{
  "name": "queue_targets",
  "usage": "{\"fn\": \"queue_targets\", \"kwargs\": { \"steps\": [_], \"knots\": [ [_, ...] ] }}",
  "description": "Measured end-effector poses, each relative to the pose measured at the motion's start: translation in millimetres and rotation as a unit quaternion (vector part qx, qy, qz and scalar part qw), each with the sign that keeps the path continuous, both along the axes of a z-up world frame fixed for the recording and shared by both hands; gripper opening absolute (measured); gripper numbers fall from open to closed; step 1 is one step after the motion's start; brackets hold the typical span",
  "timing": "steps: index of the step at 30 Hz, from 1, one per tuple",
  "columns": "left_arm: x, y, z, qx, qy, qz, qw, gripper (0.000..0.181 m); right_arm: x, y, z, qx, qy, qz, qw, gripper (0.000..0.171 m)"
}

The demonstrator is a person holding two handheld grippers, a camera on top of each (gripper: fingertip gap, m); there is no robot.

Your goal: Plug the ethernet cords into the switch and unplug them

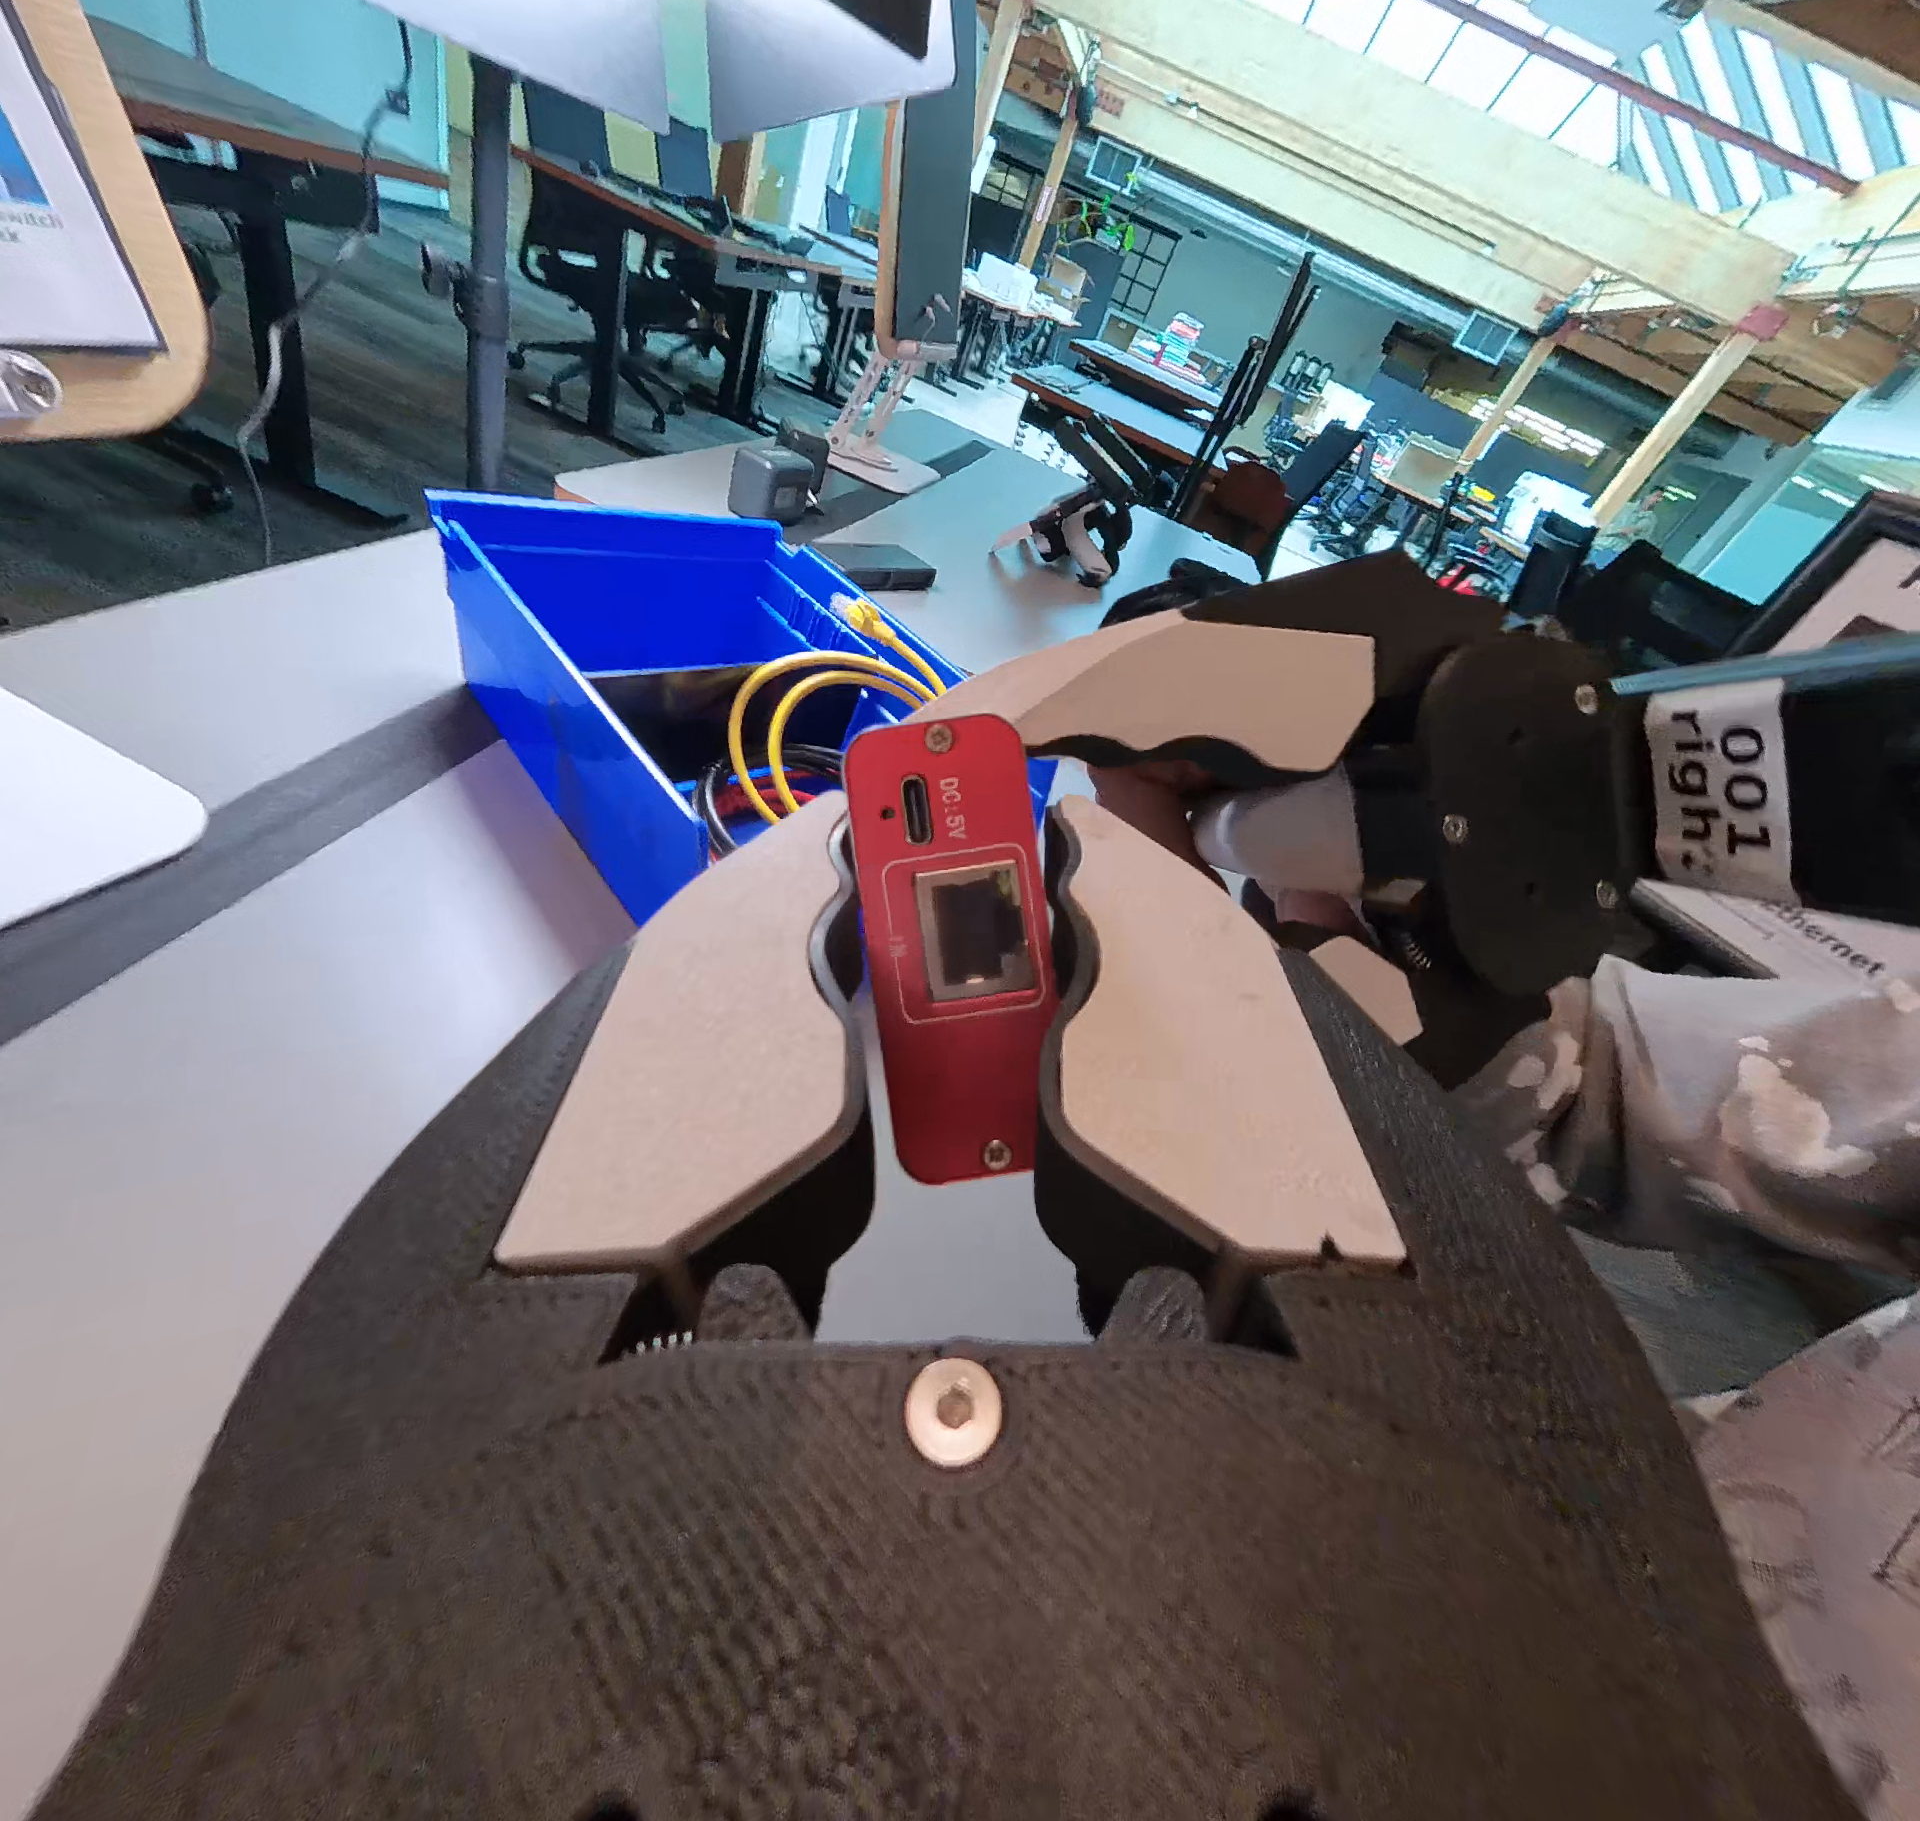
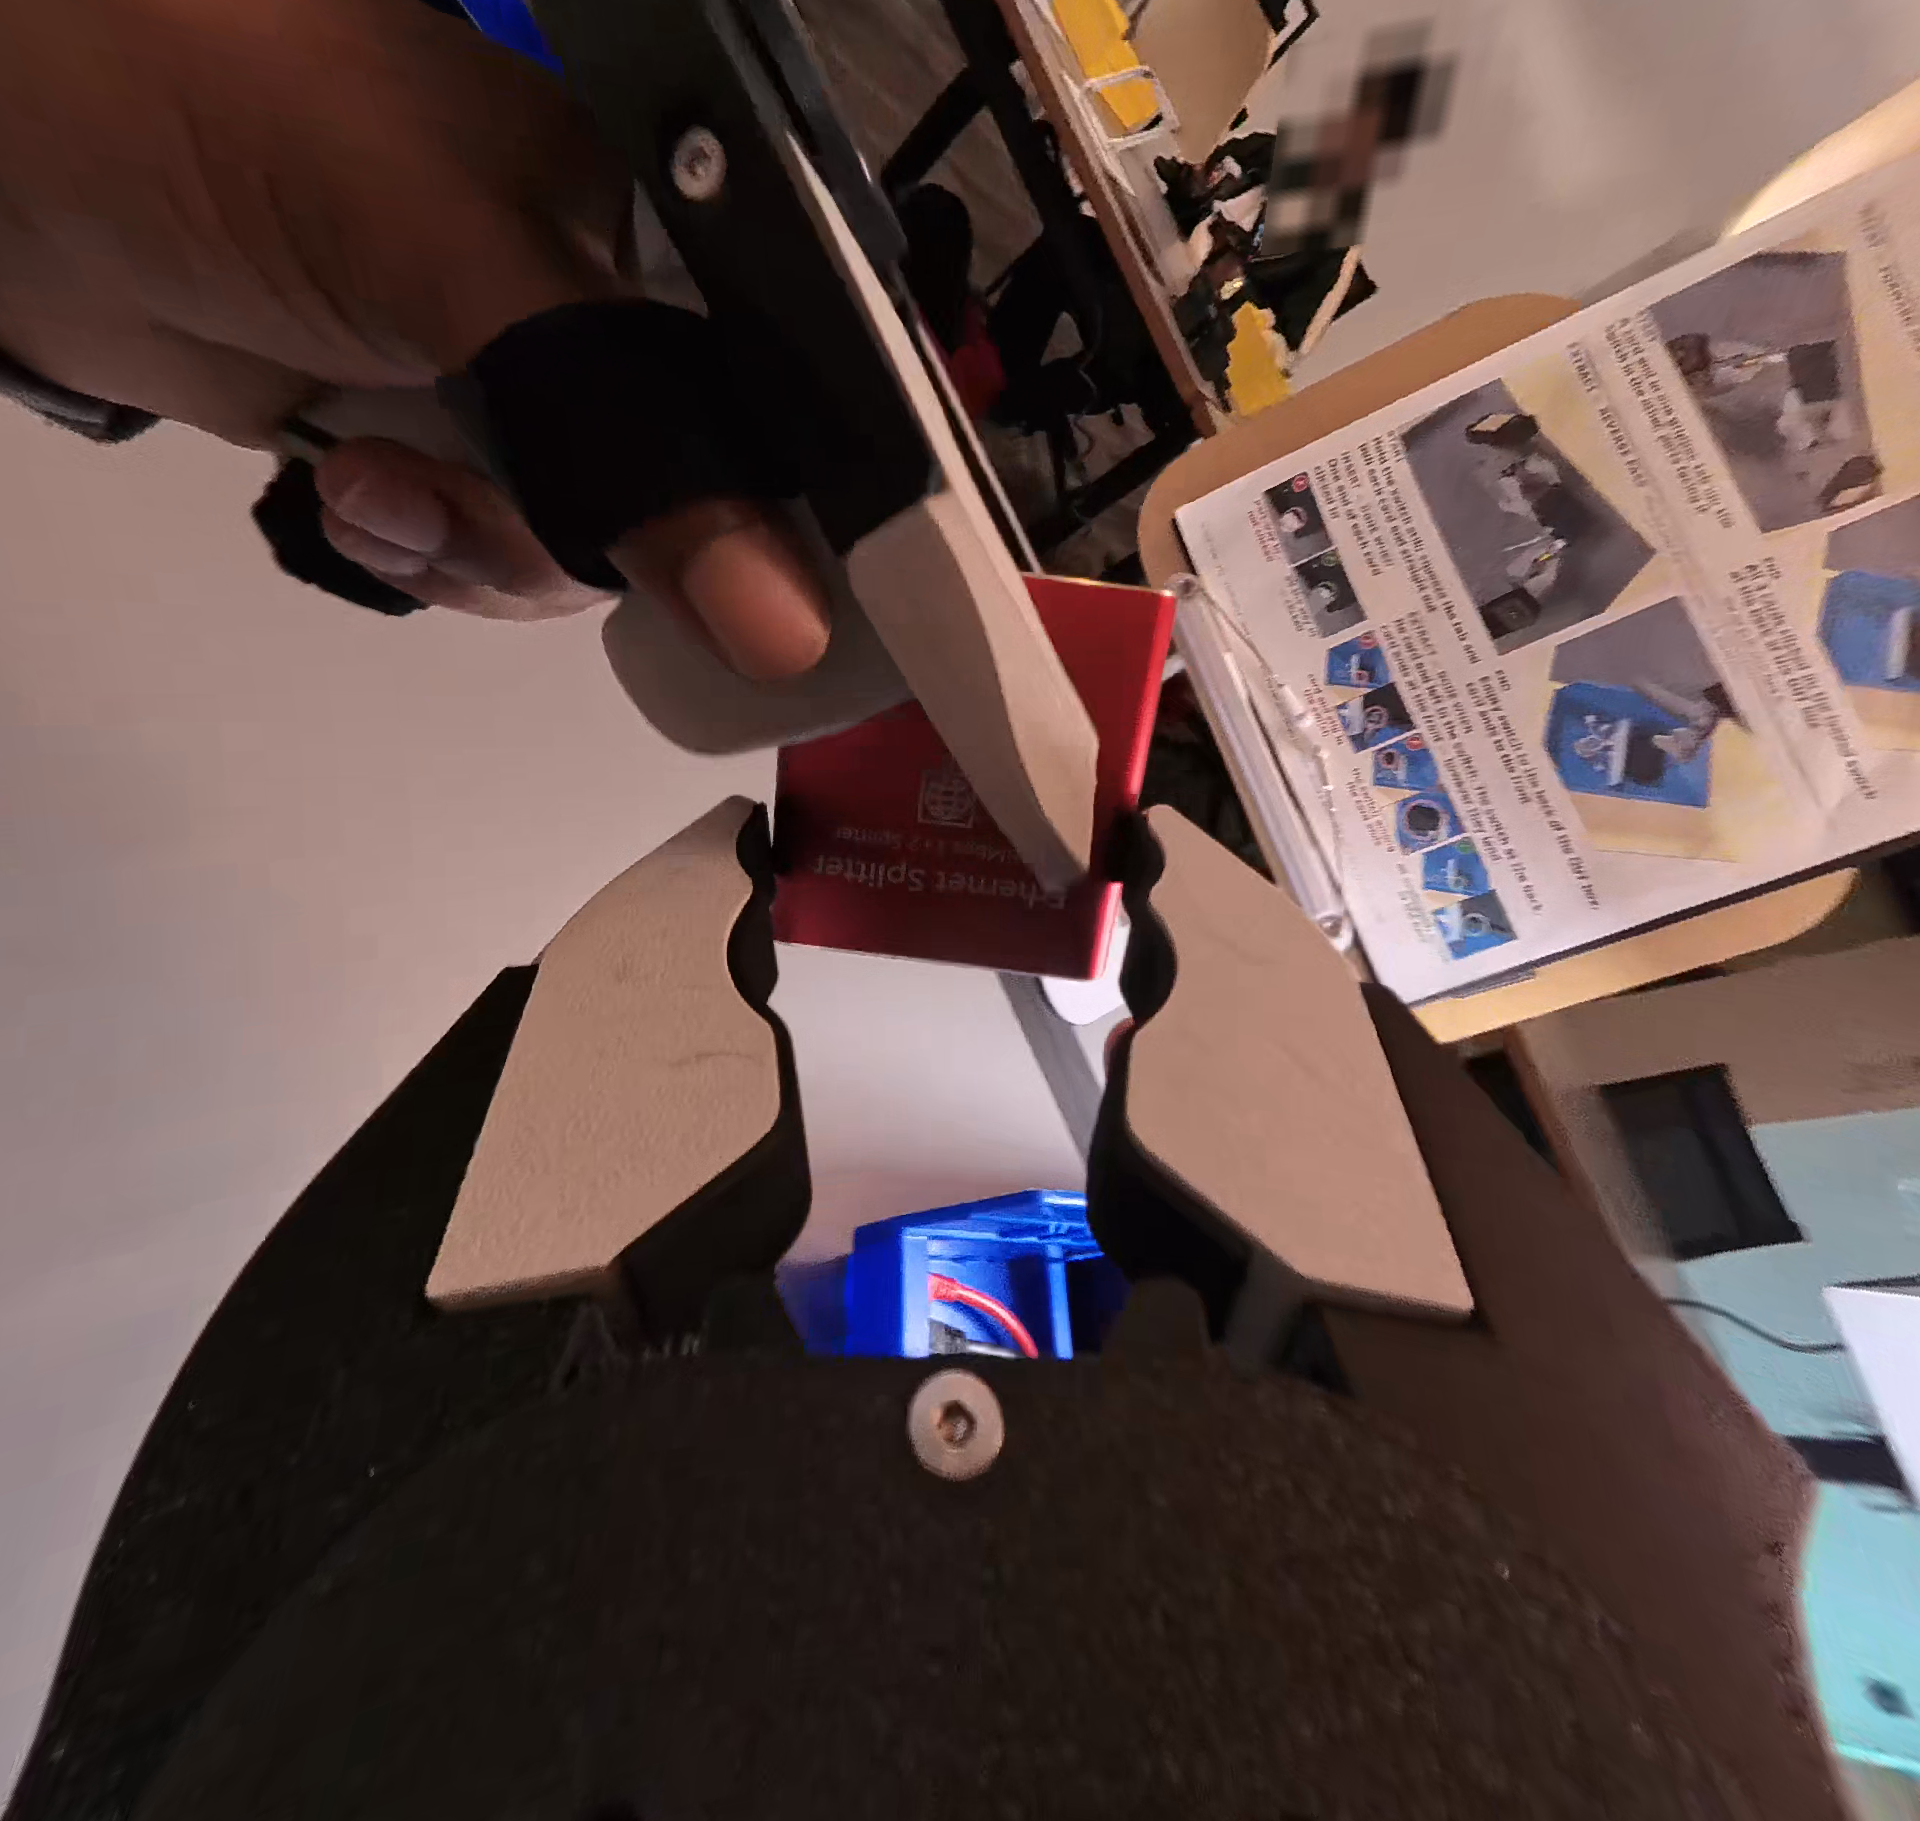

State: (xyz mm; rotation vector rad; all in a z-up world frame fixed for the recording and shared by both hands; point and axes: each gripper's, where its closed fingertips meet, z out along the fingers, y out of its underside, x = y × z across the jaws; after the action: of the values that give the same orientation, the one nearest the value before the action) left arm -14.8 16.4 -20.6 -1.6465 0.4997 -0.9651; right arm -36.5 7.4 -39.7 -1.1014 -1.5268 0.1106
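Both grippers are clamped on the same little red switch (image 1: 951, 945), held up off the grey table (image 1: 260, 940). The left gripper (image 1: 951, 898) view looks at its end face with one empty port. The right gripper (image 2: 951, 867) view only gets the flat printed side, pinched near its edge. Yellow cords (image 1: 800, 701) sit in the blue bin (image 1: 582, 649), only clear from the left.

white print on red switch (image 1: 951, 950), label on right claw (image 1: 1023, 722) (wording withheld).
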Motion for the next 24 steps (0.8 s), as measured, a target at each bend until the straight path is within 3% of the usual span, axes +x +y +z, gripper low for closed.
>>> {"fn": "queue_targets", "kwargs": {
  "steps": [5,10,18,24],
  "knots": [
    [-30,1,22,0.055,0.014,0.057,0.997,0.036,20,23,14,-0.068,0.034,-0.008,0.997,0.065],
    [-72,-4,44,0.083,0.015,0.095,0.992,0.033,70,97,30,-0.139,0.063,-0.070,0.986,0.064],
    [-92,0,44,0.081,0.001,0.110,0.991,0.030,147,259,-34,-0.297,-0.034,-0.208,0.931,0.064],
    [-99,8,32,0.070,0.012,0.116,0.991,0.029,179,321,-95,-0.368,-0.097,-0.259,0.888,0.064]
  ]
}}
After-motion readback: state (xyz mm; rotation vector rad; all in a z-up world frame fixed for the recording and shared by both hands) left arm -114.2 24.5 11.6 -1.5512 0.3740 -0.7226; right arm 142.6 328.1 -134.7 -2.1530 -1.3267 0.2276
